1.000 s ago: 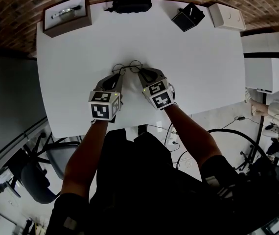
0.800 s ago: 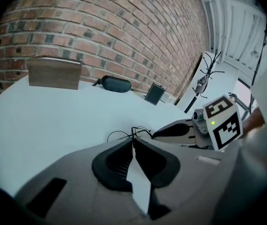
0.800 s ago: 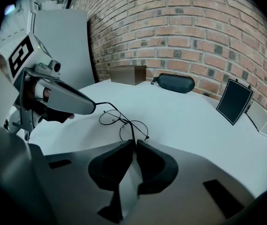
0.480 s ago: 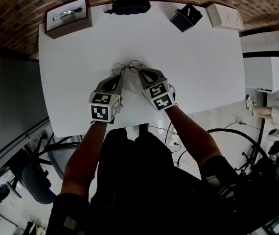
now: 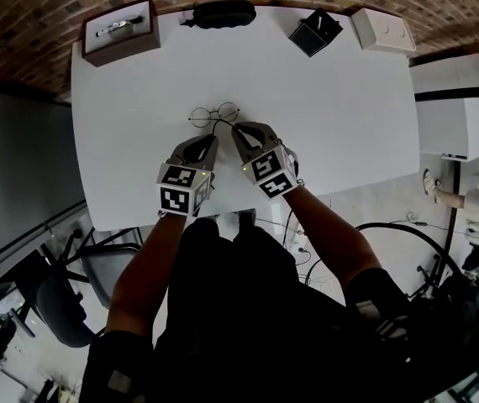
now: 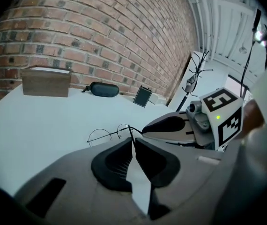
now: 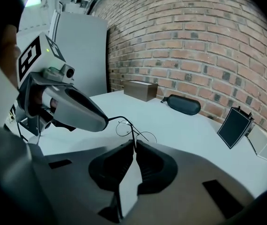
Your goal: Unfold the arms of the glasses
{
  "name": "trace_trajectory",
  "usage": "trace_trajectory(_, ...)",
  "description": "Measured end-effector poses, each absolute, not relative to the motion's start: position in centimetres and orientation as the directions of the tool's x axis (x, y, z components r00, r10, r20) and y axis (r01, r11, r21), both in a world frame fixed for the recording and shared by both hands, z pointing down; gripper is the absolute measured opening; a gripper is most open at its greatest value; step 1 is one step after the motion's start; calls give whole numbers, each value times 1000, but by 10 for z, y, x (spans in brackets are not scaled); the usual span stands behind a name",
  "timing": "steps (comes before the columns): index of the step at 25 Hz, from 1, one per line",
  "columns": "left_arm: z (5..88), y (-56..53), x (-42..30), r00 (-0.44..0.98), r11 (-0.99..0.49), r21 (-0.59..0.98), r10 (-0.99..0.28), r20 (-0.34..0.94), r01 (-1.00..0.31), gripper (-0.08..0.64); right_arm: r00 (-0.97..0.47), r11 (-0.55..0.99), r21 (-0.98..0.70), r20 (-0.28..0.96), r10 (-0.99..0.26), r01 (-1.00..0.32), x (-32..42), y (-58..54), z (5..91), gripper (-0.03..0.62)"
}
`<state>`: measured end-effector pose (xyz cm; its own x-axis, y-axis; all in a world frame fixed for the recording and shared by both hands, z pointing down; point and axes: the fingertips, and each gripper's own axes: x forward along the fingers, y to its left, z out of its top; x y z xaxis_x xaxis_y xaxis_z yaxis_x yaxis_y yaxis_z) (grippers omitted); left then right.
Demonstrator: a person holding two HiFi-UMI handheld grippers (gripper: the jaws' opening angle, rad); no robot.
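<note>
Thin round wire glasses (image 5: 214, 114) sit just above the middle of the white table (image 5: 349, 116), lenses away from me. My left gripper (image 5: 212, 138) is shut on one thin arm, which pokes out of its tips (image 6: 132, 139) toward the lenses (image 6: 100, 136). My right gripper (image 5: 236, 129) is closing on the other arm; the wire lies between its pads (image 7: 134, 142), which press on it. The lenses (image 7: 136, 131) hang just past its tips. The two grippers stand close together, tips nearly touching; each shows in the other's view (image 6: 145, 129) (image 7: 106, 122).
Along the table's far edge, by a brick wall, stand a wooden box (image 5: 120, 30), a black glasses case (image 5: 224, 12), a small black stand (image 5: 315, 30) and a white box (image 5: 383, 27). The table's near edge lies just under my hands.
Both grippers have risen slightly and drawn together with the glasses between them. The right gripper has rolled a little and its jaws have closed in on the arm.
</note>
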<state>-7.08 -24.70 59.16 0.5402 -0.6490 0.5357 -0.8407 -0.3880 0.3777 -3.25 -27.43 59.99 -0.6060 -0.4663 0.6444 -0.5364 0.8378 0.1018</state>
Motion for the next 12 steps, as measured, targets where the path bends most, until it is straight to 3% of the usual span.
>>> trace_trajectory(12,607,-221,-50,531,-410,338,-631,565,-847,28,-648,871,103,627,-432,-480,-33,-256,601,20)
